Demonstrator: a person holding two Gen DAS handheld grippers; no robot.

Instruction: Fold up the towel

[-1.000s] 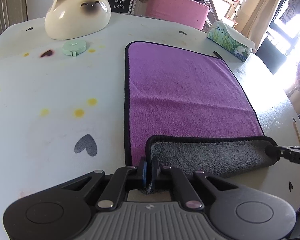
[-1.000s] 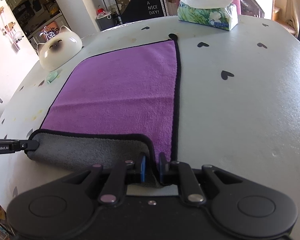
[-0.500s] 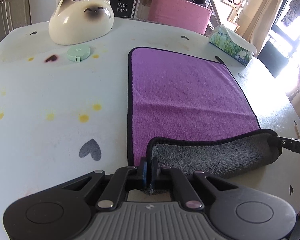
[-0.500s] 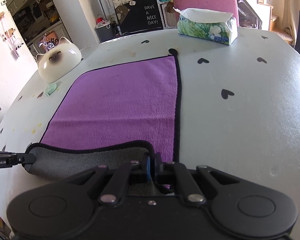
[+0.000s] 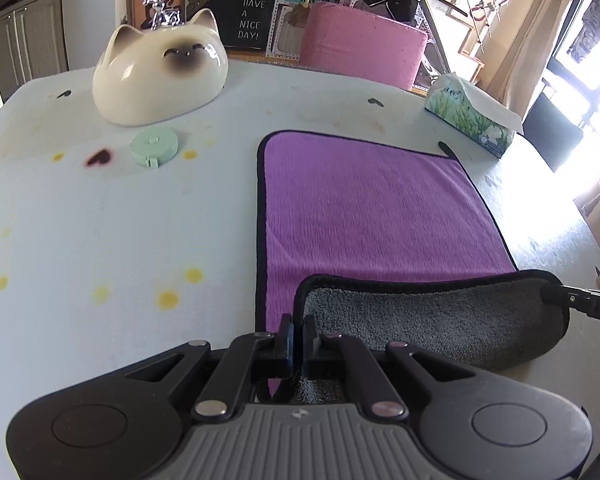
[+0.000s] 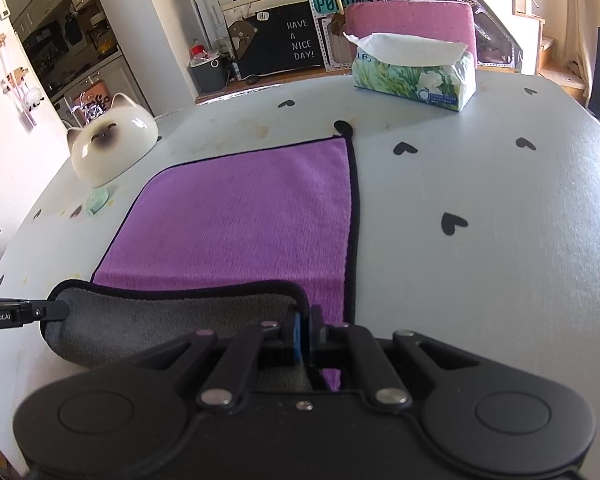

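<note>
A purple towel with a black hem and grey underside lies on the white table; it also shows in the right wrist view. Its near edge is lifted and rolled over, showing the grey side. My left gripper is shut on the near left corner. My right gripper is shut on the near right corner. Each gripper's tip shows at the edge of the other view, the right one and the left one.
A ceramic cat bowl and a mint tape measure sit at the back left. A tissue box stands at the back right, and shows in the right view. A pink chair is behind the table.
Both grippers have lifted the towel's near edge higher and carried it forward over the purple side. More of the grey underside shows.
</note>
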